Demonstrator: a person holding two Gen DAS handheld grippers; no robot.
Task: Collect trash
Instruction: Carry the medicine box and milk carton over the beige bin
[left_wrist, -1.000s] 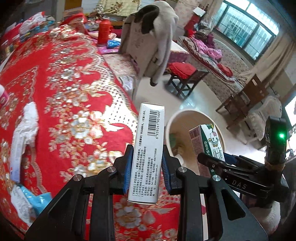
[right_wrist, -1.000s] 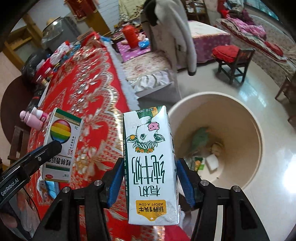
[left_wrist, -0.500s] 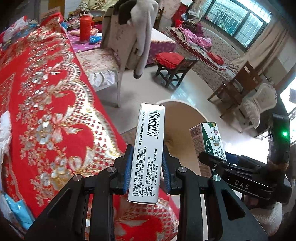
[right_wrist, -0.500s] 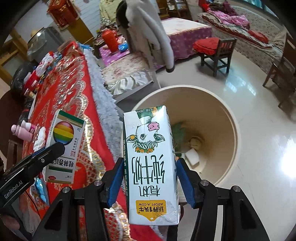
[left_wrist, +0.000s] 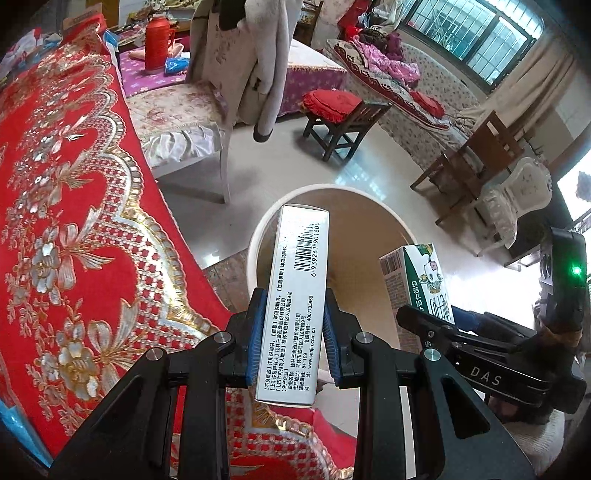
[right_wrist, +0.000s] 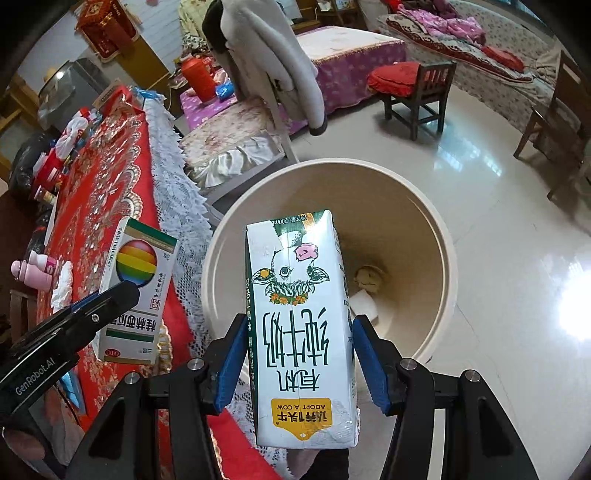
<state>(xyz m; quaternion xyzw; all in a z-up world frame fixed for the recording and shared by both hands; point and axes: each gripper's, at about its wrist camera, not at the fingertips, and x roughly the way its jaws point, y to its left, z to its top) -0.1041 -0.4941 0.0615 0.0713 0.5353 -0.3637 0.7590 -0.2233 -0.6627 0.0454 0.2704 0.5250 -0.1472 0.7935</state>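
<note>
My left gripper is shut on a white medicine box with a barcode, held over the near rim of a beige round trash bin on the floor. The same box shows its rainbow print in the right wrist view. My right gripper is shut on a white and green milk carton, held upside down above the bin. The carton also shows right of the box in the left wrist view. Some trash lies at the bin's bottom.
A table with a red and gold cloth is on the left, with tissues and small pink bottles on it. A chair draped with a grey coat, a stool with a red cushion and a sofa stand beyond the bin.
Both grippers have moved right, off the table and toward the bin, still holding the box and the carton. The bin now lies closer beneath them.
</note>
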